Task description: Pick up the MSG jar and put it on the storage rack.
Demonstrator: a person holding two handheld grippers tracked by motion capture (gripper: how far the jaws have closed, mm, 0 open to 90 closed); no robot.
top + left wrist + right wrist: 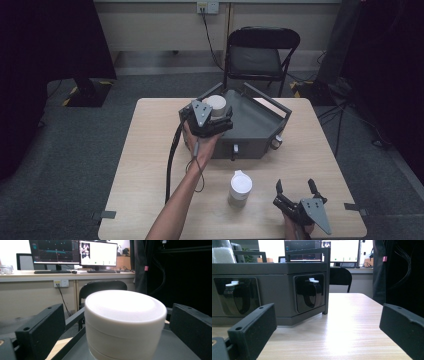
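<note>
I count two white lidded jars. One jar (217,106) sits in the grey tray (260,131), flanked by my left gripper (220,116) with jaws spread; the left gripper view shows gaps on both sides of the jar. The second jar (240,188) stands on the wooden table (150,150). My right gripper (296,189) rests near it, spread and empty; its view reveals two black latches (312,293) on the tray's side.
</note>
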